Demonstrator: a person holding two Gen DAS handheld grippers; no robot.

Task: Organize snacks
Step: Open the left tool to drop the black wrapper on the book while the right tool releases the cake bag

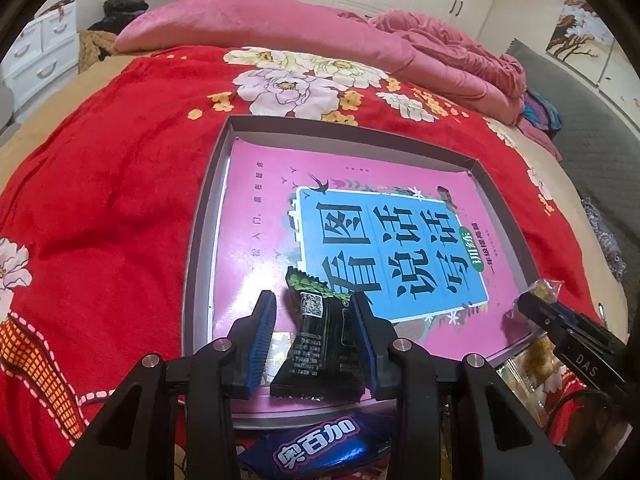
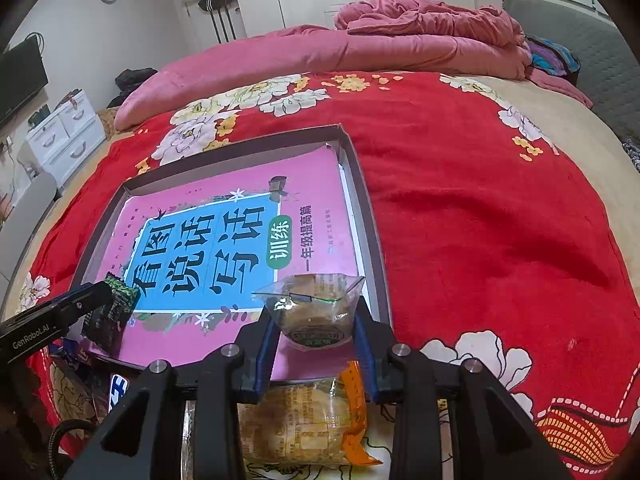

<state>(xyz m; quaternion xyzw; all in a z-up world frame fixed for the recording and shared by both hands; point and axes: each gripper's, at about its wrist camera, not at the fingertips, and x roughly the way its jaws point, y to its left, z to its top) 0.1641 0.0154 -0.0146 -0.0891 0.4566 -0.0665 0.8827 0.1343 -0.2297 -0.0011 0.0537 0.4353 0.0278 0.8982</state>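
1. Blue packet [image 1: 320, 446] and orange-edged packet [image 2: 312, 424] are left on the blanket [image 1: 112, 200].
2. Black snack [image 1: 320, 344] is pinched by the left gripper [image 1: 316, 344], clear-wrapped cake [image 2: 316, 312] by the right gripper [image 2: 316, 332], over the tray [image 1: 200, 240].
3. Slippery wrappers could be dropped outside through loose grips.
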